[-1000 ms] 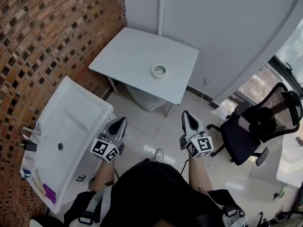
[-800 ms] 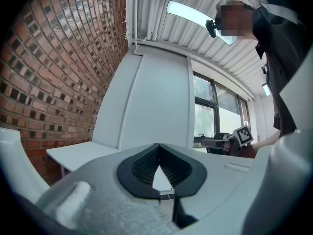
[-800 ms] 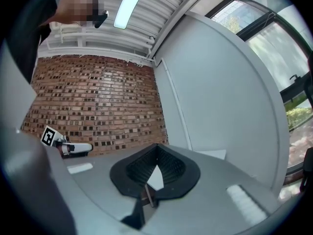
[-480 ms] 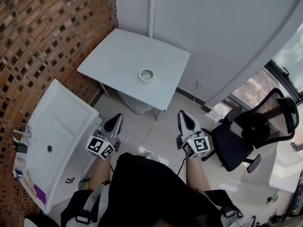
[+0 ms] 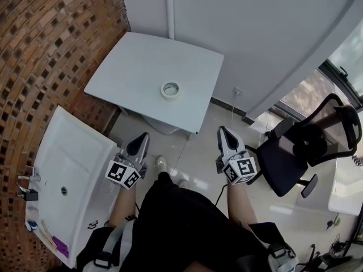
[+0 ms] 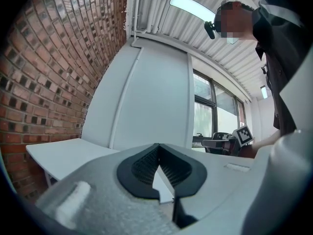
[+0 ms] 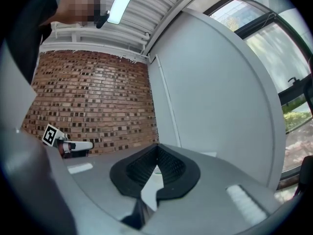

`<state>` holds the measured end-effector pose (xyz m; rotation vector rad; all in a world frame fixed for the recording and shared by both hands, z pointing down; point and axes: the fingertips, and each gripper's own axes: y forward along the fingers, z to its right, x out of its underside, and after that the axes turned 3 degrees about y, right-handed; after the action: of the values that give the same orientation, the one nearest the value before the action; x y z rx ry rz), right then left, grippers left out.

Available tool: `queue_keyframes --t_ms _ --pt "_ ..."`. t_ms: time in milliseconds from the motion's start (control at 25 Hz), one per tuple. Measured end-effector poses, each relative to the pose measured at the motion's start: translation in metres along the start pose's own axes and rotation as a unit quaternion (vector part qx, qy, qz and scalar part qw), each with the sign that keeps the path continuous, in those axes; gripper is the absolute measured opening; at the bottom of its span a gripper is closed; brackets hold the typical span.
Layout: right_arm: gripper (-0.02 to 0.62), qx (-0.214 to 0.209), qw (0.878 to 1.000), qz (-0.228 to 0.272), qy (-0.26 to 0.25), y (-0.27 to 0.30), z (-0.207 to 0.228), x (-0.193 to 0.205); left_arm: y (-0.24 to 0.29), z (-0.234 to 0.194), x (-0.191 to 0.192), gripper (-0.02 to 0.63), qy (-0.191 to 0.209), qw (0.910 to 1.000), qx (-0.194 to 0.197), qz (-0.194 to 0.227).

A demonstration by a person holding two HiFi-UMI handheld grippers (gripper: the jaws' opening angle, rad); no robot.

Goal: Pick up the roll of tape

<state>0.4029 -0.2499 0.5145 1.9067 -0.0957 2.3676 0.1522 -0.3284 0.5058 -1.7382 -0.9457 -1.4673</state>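
Note:
A roll of pale tape (image 5: 170, 89) lies flat on the white square table (image 5: 136, 67), near its front right part. My left gripper (image 5: 143, 137) is held over the floor short of the table's front edge, jaws together and empty. My right gripper (image 5: 222, 131) is level with it, to the right of the table's corner, also shut on nothing. Both point toward the table and wall. In the left gripper view the jaw tips (image 6: 157, 146) meet, with the table's edge (image 6: 58, 155) at the left. In the right gripper view the tips (image 7: 157, 146) meet too, and a sliver of the tape shows between the pads.
A white washbasin (image 5: 68, 174) with a tap is fixed to the brick wall (image 5: 45, 44) at the left. A black office chair (image 5: 300, 152) stands at the right, close to my right gripper. A white bin (image 5: 161, 126) sits under the table. Windows lie beyond the chair.
The person has stepped forward, carrying both grippers closer to the table. The tape and table have shifted left and slightly down in the head view. Both grippers stay shut.

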Motion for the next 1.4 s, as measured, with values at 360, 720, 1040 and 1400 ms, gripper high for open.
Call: queue_keyframes --t_ms 360,720,1040,1400 --pt "0.005 0.034 0.999 0.001 -0.017 0.063 0.024 -0.015 0.063 -0.058 -0.008 0.002 -0.011 0.9993 0.033 0.013" --pt "0.006 0.025 0.999 0.008 -0.034 0.146 0.014 -0.031 0.09 -0.138 -0.026 0.0 -0.002 0.999 0.031 0.033" --pt "0.005 0.018 1.0 0.008 -0.01 0.185 0.015 -0.021 0.104 -0.163 -0.011 0.0 -0.009 0.9992 0.033 0.019" --pt "0.005 -0.038 0.998 -0.034 -0.032 0.228 0.041 -0.019 0.12 -0.159 -0.013 0.0 -0.008 0.9996 -0.015 0.023"
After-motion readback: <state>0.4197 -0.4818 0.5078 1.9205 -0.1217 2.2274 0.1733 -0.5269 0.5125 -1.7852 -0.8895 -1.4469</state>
